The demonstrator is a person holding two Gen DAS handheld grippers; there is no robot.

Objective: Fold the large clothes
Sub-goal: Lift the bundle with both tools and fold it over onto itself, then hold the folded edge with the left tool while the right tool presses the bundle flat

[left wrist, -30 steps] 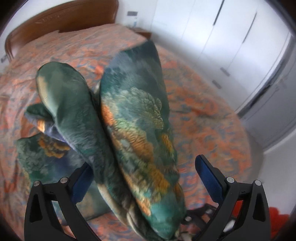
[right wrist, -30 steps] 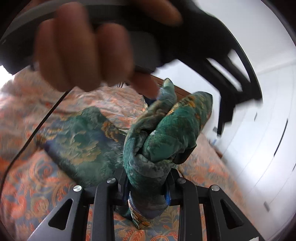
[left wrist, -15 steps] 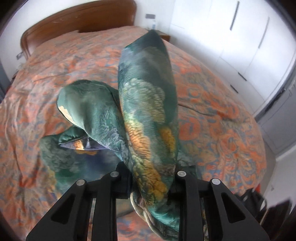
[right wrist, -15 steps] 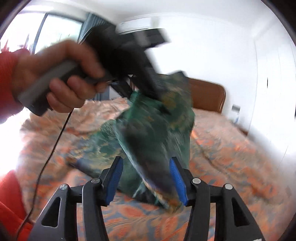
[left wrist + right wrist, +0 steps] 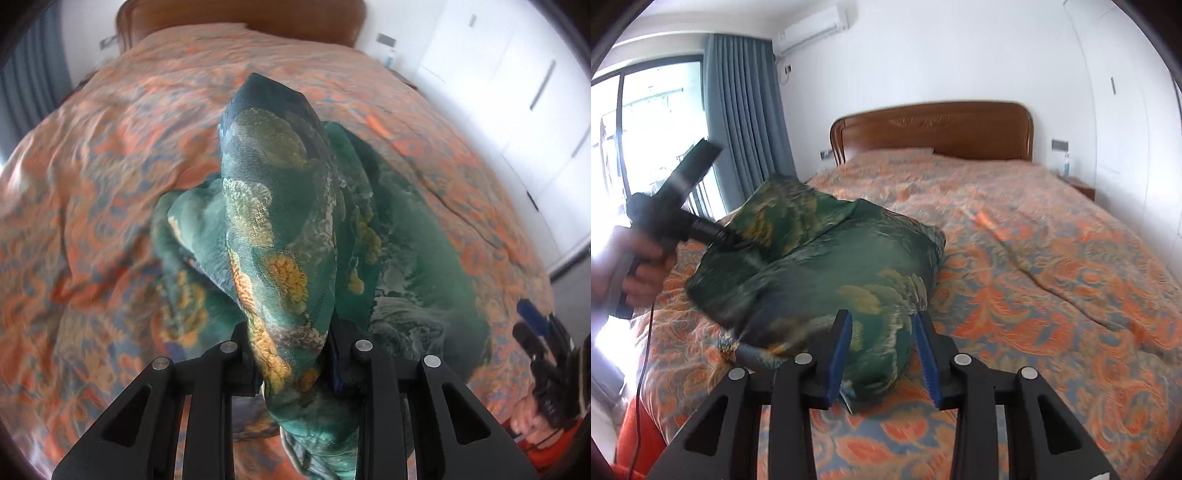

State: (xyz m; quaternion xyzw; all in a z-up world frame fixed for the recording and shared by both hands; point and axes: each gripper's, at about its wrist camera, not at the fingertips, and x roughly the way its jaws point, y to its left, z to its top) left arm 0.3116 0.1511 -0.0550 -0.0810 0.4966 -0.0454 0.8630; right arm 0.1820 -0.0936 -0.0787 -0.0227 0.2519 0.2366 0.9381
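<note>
A large green garment with gold and orange patterning (image 5: 280,206) lies bunched on the bed. My left gripper (image 5: 291,350) is shut on a raised fold of it, which stands up between the fingers and hangs below them. In the right wrist view the same garment (image 5: 820,266) is a heap on the bedspread, and the left gripper (image 5: 733,240), held in a hand, pinches its far left side. My right gripper (image 5: 882,354) is at the heap's near edge. Its jaws are closing with a corner of cloth loose between the blue pads (image 5: 840,354).
The bed carries an orange and blue patterned cover (image 5: 1034,258) with a wooden headboard (image 5: 934,129) behind. White wardrobe doors (image 5: 535,92) run along the right, with a nightstand (image 5: 1078,188) beside the bed. A blue curtain (image 5: 746,110) and window stand left. A cable (image 5: 646,332) hangs from the left hand.
The left gripper closed from wide open onto the garment's fold and swung across the bed. The right gripper released its tight bundle, the cloth dropped onto the bed, and its view rolled level.
</note>
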